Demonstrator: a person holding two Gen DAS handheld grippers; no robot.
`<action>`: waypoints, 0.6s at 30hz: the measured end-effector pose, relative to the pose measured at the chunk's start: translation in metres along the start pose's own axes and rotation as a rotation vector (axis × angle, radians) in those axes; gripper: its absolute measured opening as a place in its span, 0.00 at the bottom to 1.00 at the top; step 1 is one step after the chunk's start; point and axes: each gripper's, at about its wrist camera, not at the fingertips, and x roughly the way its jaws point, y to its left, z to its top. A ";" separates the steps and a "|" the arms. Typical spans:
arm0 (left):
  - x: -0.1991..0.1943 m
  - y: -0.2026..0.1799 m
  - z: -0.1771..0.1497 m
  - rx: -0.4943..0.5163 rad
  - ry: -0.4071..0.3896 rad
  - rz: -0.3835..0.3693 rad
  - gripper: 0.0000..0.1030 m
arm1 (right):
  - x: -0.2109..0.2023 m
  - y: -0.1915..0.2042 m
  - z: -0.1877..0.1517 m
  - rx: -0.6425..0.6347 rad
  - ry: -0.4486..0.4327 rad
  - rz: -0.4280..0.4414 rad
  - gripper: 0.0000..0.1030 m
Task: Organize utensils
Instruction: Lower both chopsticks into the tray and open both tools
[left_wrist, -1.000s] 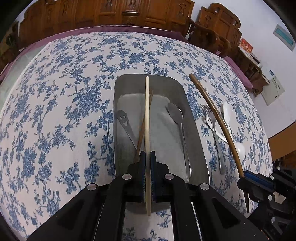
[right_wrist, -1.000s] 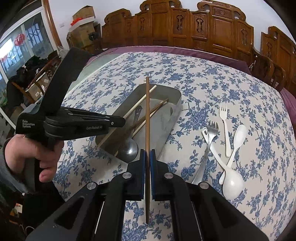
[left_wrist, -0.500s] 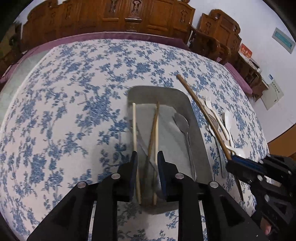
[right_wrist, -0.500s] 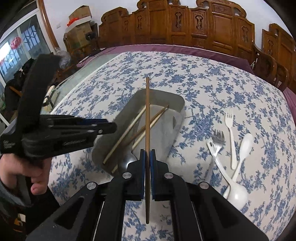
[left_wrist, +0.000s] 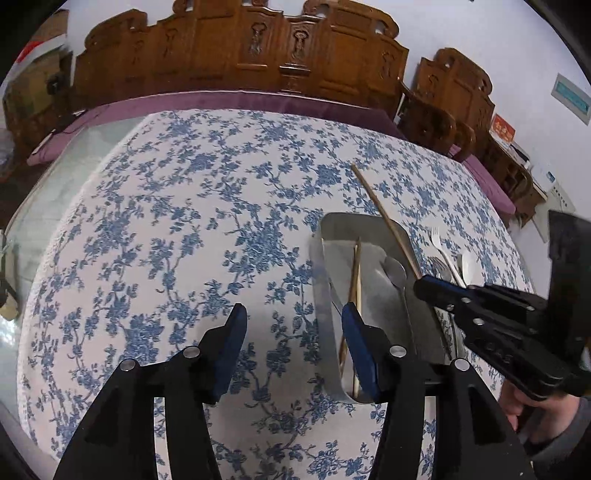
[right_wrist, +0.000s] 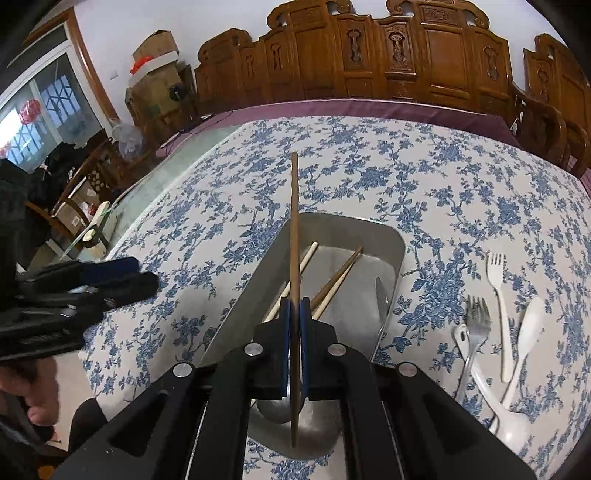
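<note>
The left gripper (left_wrist: 291, 325) now stands with its jaws apart and nothing is between them. Its jaws have just been opening: one second ago they were pressed together on a pale chopstick (right_wrist: 291, 282), and half a second ago they were only a little apart. That pale chopstick now lies inside the metal tray (right_wrist: 373, 230), along its left side, free of the gripper. The left gripper has also moved away to the left and upward, so in its own view the tray no longer sits in the middle but to the right, and bare flowered tablecloth (left_wrist: 184, 221) shows between its fingers.

The right gripper (right_wrist: 294, 317) is clamped on a dark brown chopstick (right_wrist: 294, 236), just as in the earlier pictures. The stick points away from the camera over the tray and does not touch it. This gripper has come closer to the tray, which now fills the middle of its view; before, it was farther off and more to the left.

Inside the tray, a second pair of chopsticks (right_wrist: 338, 277) lies crossed beside the pale one, and a metal spoon (left_wrist: 397, 271) lies along the right side. None of these has shifted.

On the cloth to the right of the tray, a metal fork (right_wrist: 476, 321), a white plastic fork (right_wrist: 500, 299) and two white spoons (right_wrist: 526, 332) rest close together, unchanged.
</note>
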 end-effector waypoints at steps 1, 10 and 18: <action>-0.002 0.002 0.000 -0.004 -0.003 0.000 0.51 | 0.003 -0.001 -0.002 0.005 0.005 -0.004 0.06; -0.010 0.003 -0.003 -0.002 -0.014 0.006 0.55 | 0.019 -0.013 -0.021 0.061 0.040 0.005 0.06; -0.016 -0.004 -0.004 0.015 -0.020 0.019 0.57 | 0.023 -0.012 -0.027 0.064 0.071 0.015 0.09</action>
